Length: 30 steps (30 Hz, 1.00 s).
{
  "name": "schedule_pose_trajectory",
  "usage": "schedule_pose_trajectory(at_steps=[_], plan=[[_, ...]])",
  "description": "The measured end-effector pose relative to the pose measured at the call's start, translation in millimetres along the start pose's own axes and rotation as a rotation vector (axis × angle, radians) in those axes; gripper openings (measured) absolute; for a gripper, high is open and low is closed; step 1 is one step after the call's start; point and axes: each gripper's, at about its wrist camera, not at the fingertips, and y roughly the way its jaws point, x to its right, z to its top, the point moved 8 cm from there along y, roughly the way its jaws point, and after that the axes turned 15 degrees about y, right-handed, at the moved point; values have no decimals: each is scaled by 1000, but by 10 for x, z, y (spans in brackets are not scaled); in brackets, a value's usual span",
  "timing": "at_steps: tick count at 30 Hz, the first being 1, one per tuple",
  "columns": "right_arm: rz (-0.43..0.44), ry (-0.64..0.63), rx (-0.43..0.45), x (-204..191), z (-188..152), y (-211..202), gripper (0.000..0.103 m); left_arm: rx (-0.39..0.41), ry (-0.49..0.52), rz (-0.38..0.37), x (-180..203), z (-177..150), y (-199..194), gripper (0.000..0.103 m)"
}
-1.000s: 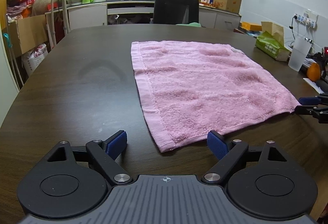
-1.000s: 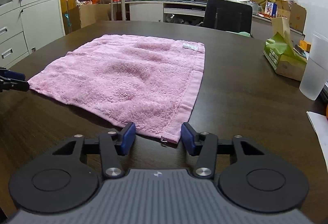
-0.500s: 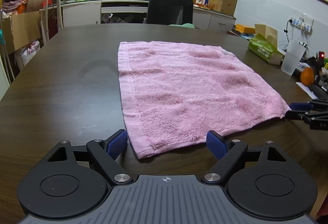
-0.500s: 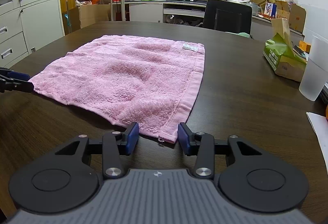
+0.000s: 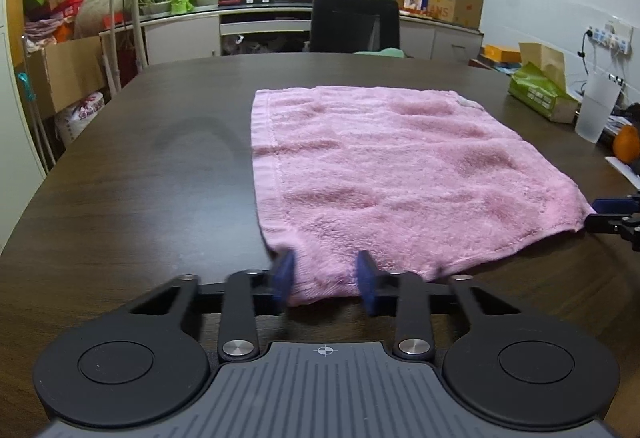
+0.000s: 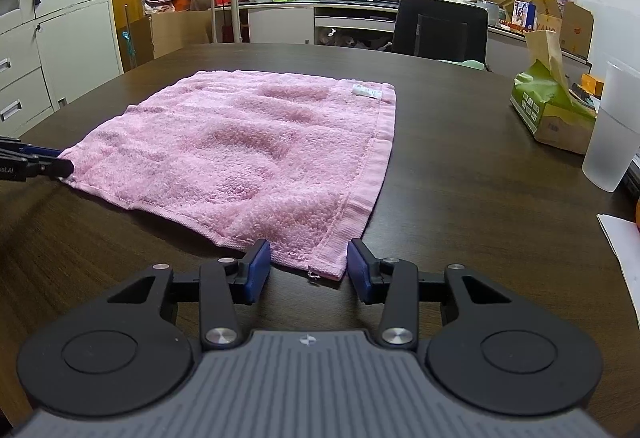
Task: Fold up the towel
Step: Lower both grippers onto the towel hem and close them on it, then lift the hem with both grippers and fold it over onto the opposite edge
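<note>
The pink towel (image 5: 400, 173) is lying spread flat on the dark bench (image 5: 140, 177), one layer, with a white label (image 6: 365, 91) showing near its far corner in the right wrist view.

The left gripper (image 5: 326, 280) is sitting at the towel's near left corner. Its blue fingers (image 5: 285, 276) are closing, blurred with motion, and the corner is lying bunched between them; the pads are reaching the cloth's edges, but a firm pinch is not yet showing.

The right gripper (image 6: 307, 270) is sitting at the near right corner. Its fingers (image 6: 258, 265) are standing partly spread, one on either side of the hemmed corner, and a narrow gap is showing between each pad and the cloth. A loose thread is hanging from that corner.

Each gripper's tip is showing at the opposite edge of the other's view, just beside the towel's corner.

Well apart from the towel, to the right, a green tissue box (image 6: 554, 109) and a frosted plastic cup (image 6: 612, 125) are standing on the bench. A black chair (image 5: 354, 22) is standing at the far side.
</note>
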Motion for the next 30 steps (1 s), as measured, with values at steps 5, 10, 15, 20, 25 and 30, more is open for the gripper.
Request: schedule_pose_trajectory(at_steps=[5, 10, 15, 20, 25, 30], plan=[[-13, 6, 11, 3, 23, 4, 28, 0, -8, -2, -3, 5, -5, 14], [-10, -1, 12, -4, 22, -1, 18, 1, -22, 0, 11, 10, -4, 11], [-26, -34, 39, -72, 9, -41, 13, 4, -31, 0, 14, 4, -17, 10], [3, -17, 56, -80, -12, -145, 12, 24, -37, 8, 2, 8, -102, 9], [83, 38, 90, -74, -68, -450, 11, 74, -19, 12, 15, 0, -348, 9], [172, 88, 190, -123, -120, -972, 10, 154, -26, 0, 61, -5, -743, 9]])
